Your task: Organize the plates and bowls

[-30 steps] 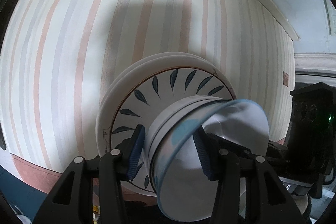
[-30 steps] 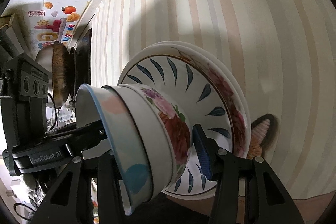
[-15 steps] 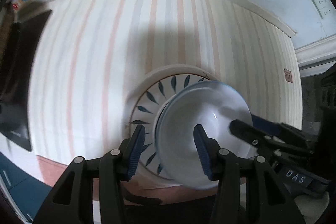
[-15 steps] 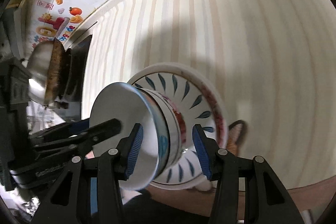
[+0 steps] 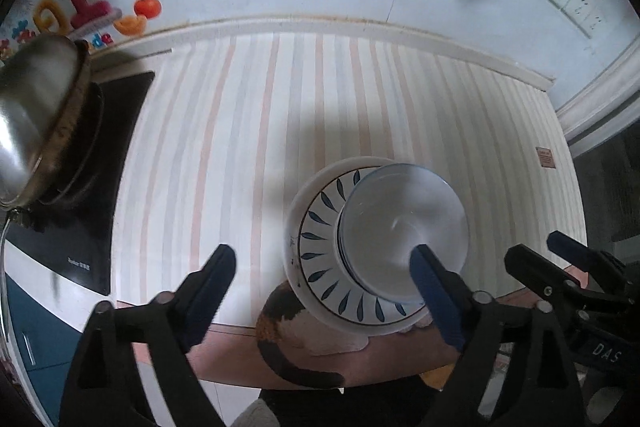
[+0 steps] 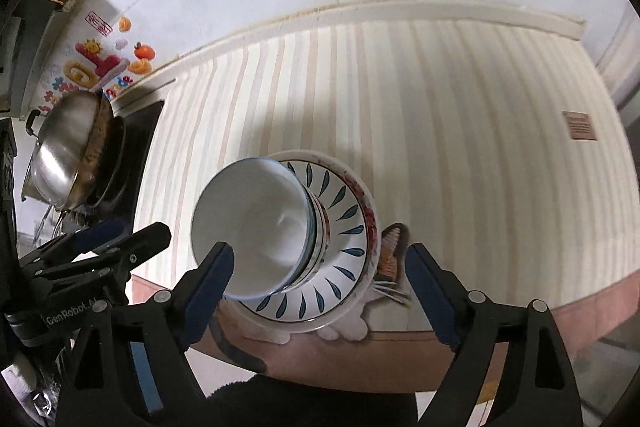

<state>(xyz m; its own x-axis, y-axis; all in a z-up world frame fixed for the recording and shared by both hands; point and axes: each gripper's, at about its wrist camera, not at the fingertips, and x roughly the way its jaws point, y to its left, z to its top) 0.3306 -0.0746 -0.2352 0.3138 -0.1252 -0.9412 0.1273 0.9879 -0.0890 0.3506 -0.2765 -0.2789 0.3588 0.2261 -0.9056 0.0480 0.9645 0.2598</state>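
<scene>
Your left gripper (image 5: 320, 267) and right gripper (image 6: 316, 267) are spreading, pinching nothing: bowls (image 6: 256, 227) sit nested on plates (image 6: 348, 227), saving space

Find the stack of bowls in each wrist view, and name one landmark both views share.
Left wrist: stack of bowls sits right of centre, on the leaf-pattern plate.
Right wrist: stack of bowls sits left of centre, on that plate.
Shared landmark: the steel wok at the left edge.
</scene>
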